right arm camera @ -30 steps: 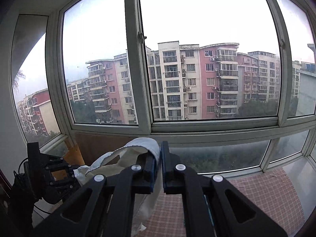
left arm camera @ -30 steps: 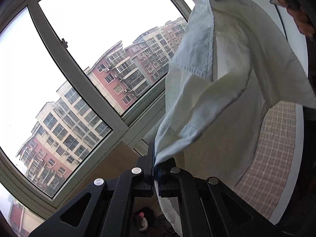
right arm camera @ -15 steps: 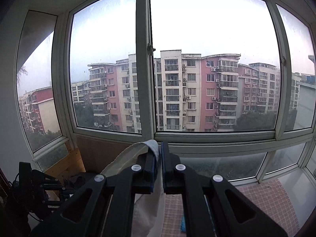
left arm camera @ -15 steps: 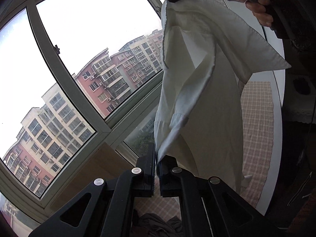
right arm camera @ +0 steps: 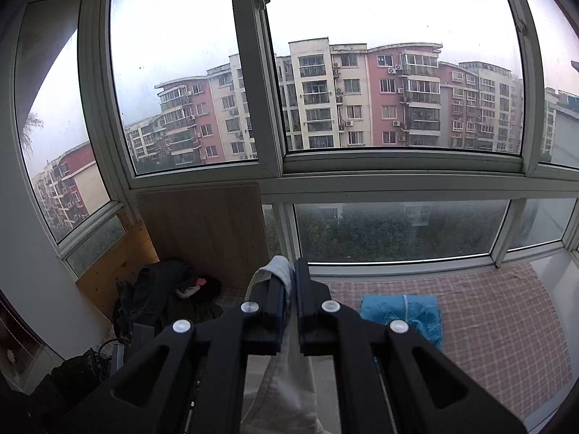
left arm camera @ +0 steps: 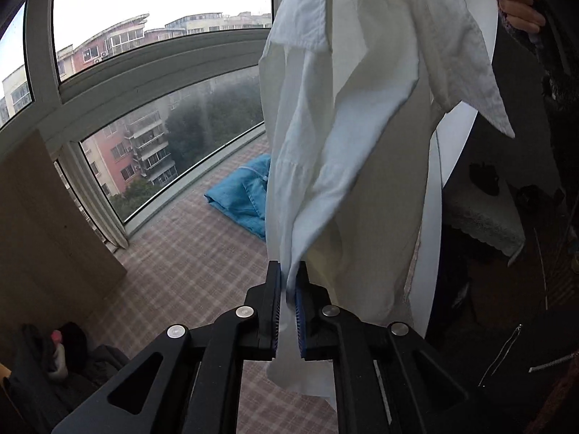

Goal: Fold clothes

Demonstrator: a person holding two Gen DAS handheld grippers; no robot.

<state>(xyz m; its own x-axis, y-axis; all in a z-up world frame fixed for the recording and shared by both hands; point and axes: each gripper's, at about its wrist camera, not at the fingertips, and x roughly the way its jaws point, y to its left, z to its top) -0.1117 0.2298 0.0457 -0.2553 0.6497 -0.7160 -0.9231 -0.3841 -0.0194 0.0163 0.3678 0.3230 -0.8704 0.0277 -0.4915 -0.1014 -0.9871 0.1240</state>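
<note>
1. Left wrist view: the left tool (left arm camera: 288, 291) sits at lower centre, and the white shirt (left arm camera: 347, 137) hangs from the top of the frame right down between its jaws. A hand (left arm camera: 515, 7) shows at the upper right edge.
2. Its jaws have just been opening a little, with a fold of shirt between the blue pads; whether they grip it I cannot tell.
3. A second ago this view showed mostly window and sky; now the checked floor mat (left arm camera: 188, 253) and a folded blue garment (left arm camera: 242, 195) fill the middle.
4. Right wrist view: the right tool (right arm camera: 292, 282), lower centre, is clamped tight on a bunched edge of the shirt, cloth poking above the tips and trailing below.
5. This view has tipped down too: dark clothes (right arm camera: 166, 293) lie lower left.
</note>
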